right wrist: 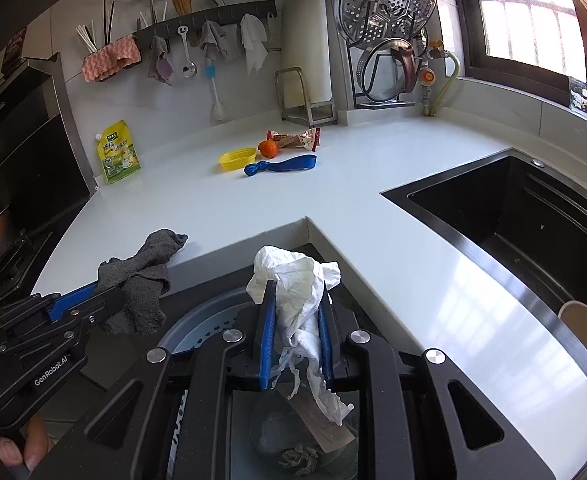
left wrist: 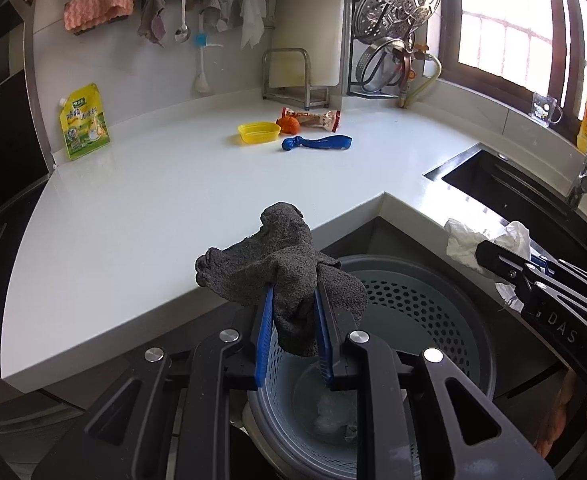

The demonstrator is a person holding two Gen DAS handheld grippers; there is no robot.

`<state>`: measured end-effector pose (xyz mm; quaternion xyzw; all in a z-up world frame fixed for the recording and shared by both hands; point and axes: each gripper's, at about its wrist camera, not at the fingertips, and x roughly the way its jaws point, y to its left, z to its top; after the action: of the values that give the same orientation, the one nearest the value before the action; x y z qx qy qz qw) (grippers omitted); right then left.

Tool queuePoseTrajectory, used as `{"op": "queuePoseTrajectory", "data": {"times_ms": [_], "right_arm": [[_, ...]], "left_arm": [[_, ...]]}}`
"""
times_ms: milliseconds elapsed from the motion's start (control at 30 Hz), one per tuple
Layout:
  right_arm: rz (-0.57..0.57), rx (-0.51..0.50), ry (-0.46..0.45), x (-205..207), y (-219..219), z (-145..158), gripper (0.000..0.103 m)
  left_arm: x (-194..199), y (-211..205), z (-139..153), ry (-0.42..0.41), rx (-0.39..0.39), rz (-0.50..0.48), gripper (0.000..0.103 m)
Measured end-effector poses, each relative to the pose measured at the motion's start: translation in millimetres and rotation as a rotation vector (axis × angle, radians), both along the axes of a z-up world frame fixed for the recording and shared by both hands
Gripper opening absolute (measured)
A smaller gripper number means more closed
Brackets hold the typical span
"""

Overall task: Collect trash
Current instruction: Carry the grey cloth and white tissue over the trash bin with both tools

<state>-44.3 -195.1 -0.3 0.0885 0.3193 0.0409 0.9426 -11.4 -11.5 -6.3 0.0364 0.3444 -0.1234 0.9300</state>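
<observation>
Grey terry cloth [left wrist: 277,276] pinched by left claw [left wrist: 293,300]; right claw [right wrist: 293,312] grips crumpled tissue [right wrist: 293,280] (thin, white).

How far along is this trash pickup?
Done: some scraps already lie in the bin. In hand: the left gripper is shut on a grey rag and the right gripper on crumpled white paper, both over the bin. Left: yellow tray, orange lump, wrapper, blue strip.
</observation>
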Motion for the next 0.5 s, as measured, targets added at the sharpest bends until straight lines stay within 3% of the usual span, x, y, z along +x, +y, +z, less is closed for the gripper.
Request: {"op": "queuePoseTrajectory", "data": {"times_ms": [500], "right_arm": [[0.044,0.035,0.091,-36,5,-34,0.019]], "left_arm": [[-25,-14,-44,0.125,-0.009,-0.082,0.020]]}}
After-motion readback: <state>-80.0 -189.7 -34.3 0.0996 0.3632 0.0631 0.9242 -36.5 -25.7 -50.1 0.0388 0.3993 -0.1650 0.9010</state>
